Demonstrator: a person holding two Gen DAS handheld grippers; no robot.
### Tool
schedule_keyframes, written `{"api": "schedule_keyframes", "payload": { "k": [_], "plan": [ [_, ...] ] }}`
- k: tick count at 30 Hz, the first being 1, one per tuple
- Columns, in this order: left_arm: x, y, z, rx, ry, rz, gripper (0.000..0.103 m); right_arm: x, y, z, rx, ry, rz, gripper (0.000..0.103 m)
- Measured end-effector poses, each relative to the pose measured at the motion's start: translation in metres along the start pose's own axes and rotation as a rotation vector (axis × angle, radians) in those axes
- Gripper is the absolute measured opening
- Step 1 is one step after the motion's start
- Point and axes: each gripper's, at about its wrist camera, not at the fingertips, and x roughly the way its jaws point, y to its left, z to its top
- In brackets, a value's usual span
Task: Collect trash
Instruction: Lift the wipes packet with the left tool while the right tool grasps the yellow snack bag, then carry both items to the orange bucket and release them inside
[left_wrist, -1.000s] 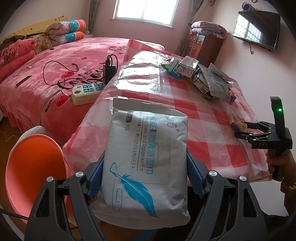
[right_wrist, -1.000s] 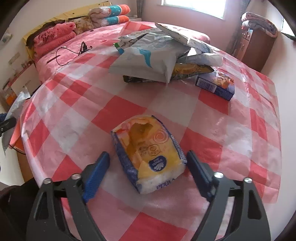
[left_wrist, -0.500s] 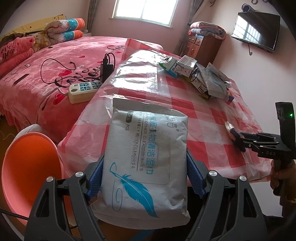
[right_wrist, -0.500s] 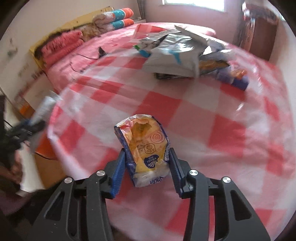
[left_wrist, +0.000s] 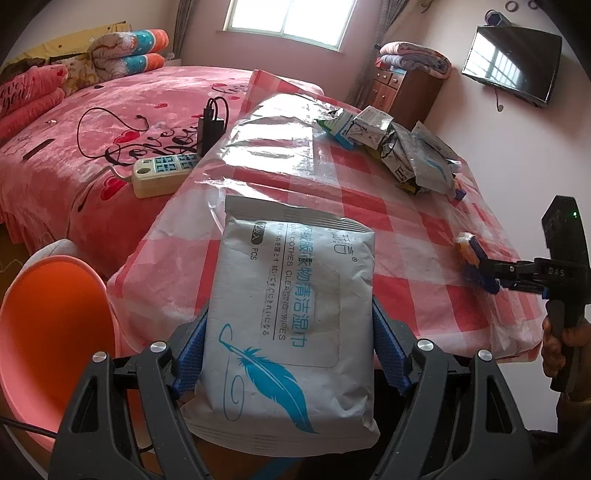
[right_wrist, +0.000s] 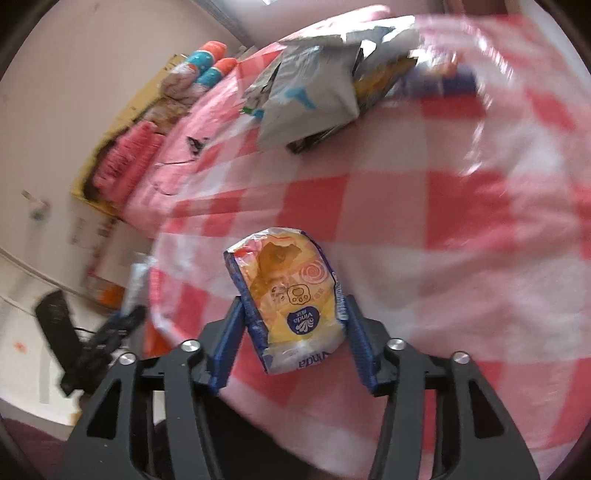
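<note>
My left gripper (left_wrist: 288, 354) is shut on a grey wet-wipes pack (left_wrist: 291, 314) with a blue feather print, held just off the near edge of the checked table (left_wrist: 399, 229). My right gripper (right_wrist: 291, 332) is shut on a yellow and blue tissue packet (right_wrist: 291, 295) and holds it above the table's near corner. In the left wrist view the right gripper (left_wrist: 480, 266) shows at the right with the packet (left_wrist: 467, 251) in its tips. A pile of wrappers and small boxes (left_wrist: 402, 151) lies at the far right of the table, also in the right wrist view (right_wrist: 325, 88).
An orange bin (left_wrist: 55, 332) stands on the floor left of the table. A pink bed (left_wrist: 74, 147) with a power strip (left_wrist: 162, 173) and cables lies beyond. A wooden cabinet (left_wrist: 410, 92) and a wall TV (left_wrist: 513, 66) are at the back right.
My right gripper has shut on the tissue packet, lifted it and swung left; its view is blurred by motion. My left gripper still holds the wipes pack, nearly still.
</note>
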Motion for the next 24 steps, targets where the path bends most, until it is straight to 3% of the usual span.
{"api": "schedule_keyframes", "payload": {
  "k": [4,8,11,20,22,24],
  "plan": [
    [0.001,-0.001,-0.001,0.002,0.005,-0.004,0.078,-0.005,-0.003,-0.001,-0.032,-0.034,-0.12,0.063],
    [0.003,-0.003,0.0,0.005,0.011,-0.006,0.078,-0.005,0.0,-0.002,-0.103,-0.057,-0.215,0.082],
    [0.004,-0.006,-0.001,0.011,0.014,-0.006,0.078,-0.007,0.008,-0.003,-0.159,-0.081,-0.24,0.088],
    [0.007,-0.012,-0.002,0.027,0.031,-0.006,0.078,0.027,0.028,0.007,-0.38,-0.034,-0.279,0.088],
    [0.007,-0.012,-0.002,0.028,0.033,-0.004,0.078,0.034,0.03,0.003,-0.424,-0.042,-0.308,0.079],
    [0.007,-0.013,-0.002,0.029,0.034,-0.003,0.078,0.034,0.032,0.0,-0.45,-0.057,-0.311,0.061]
  ]
}}
